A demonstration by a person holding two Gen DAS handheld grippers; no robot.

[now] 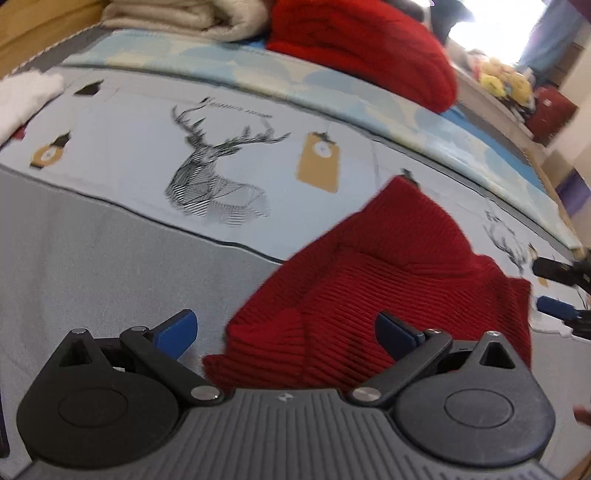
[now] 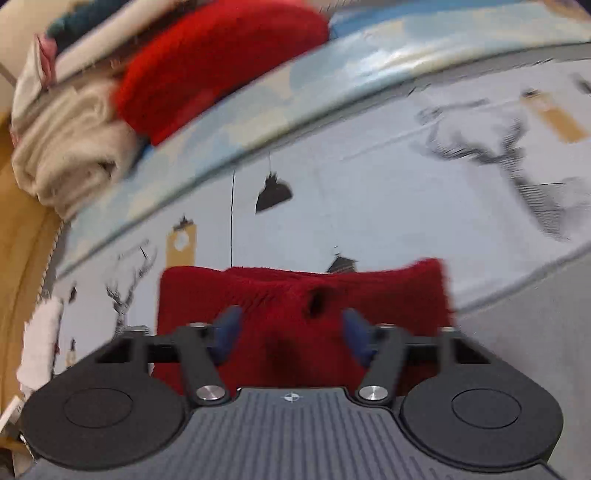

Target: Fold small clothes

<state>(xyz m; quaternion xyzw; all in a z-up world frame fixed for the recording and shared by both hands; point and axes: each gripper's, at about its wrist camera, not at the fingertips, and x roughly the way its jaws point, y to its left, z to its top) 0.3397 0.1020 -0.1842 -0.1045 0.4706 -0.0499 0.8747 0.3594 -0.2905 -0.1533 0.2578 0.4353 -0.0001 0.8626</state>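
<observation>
A small dark red ribbed knit garment lies partly folded on the bed sheet with deer prints. My left gripper is open, its blue pads wide apart just above the garment's near left edge, holding nothing. My right gripper is open over the same garment, its blue pads apart with the knit bunched between and beneath them; this view is blurred. The right gripper's fingers also show at the right edge of the left wrist view, beside the garment.
A bright red folded blanket and a cream blanket are stacked at the far side of the bed. A white cloth lies at the left. A wooden bed frame runs along the left.
</observation>
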